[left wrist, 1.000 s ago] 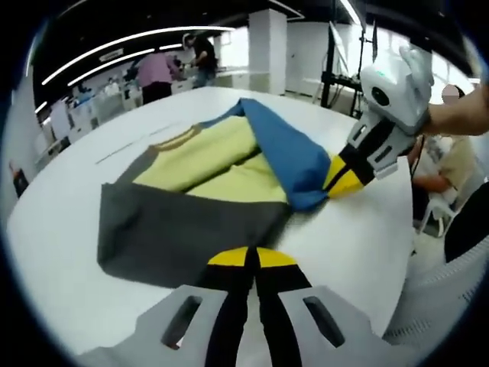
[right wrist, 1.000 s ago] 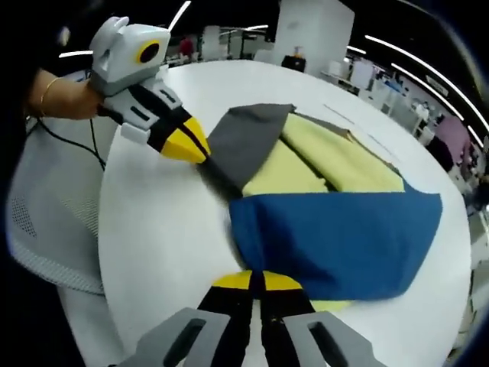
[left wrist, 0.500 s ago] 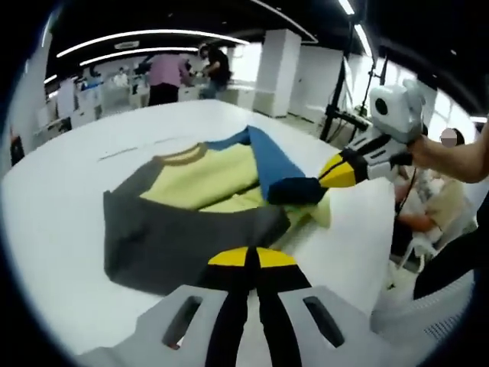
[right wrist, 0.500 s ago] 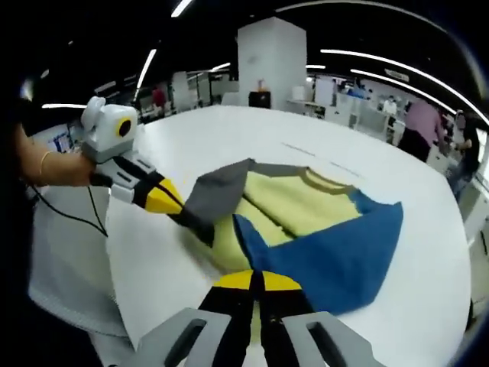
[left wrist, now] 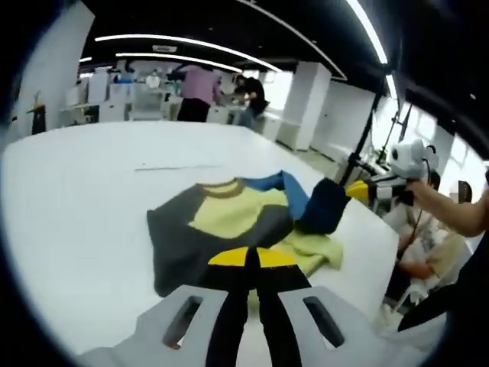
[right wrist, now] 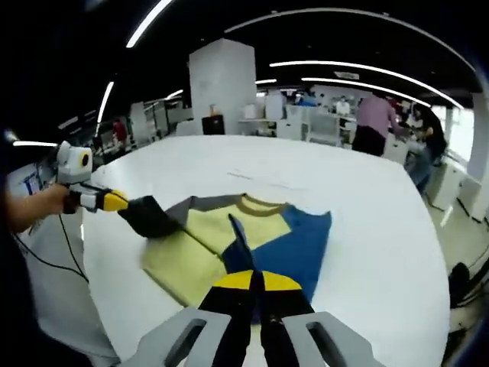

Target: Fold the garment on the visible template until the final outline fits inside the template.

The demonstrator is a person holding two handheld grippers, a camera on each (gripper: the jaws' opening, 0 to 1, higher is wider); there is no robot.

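Note:
A grey, yellow and blue garment (left wrist: 229, 218) lies partly on the white table (left wrist: 76, 199). My left gripper (left wrist: 246, 257) is shut on its grey corner, which is raised off the table. In the right gripper view the left gripper (right wrist: 121, 202) holds that grey corner (right wrist: 157, 218) out to the left. My right gripper (right wrist: 256, 280) is shut on the blue part (right wrist: 294, 245). Seen from the left gripper view, the right gripper (left wrist: 353, 189) pinches a drooping blue corner (left wrist: 325, 206). A faint template line (left wrist: 174, 167) crosses the table beyond the garment.
The table's edge (right wrist: 99, 306) runs close on the side of the held hem. Several people (left wrist: 200, 88) stand at desks far behind the table. A seated person (left wrist: 428, 252) and a white pillar (right wrist: 221, 84) are off to the sides.
Both grippers have lifted and drawn back from the table, carrying the grey and blue corners with them. The garment's near edge has risen and the garment looks smaller in both views.

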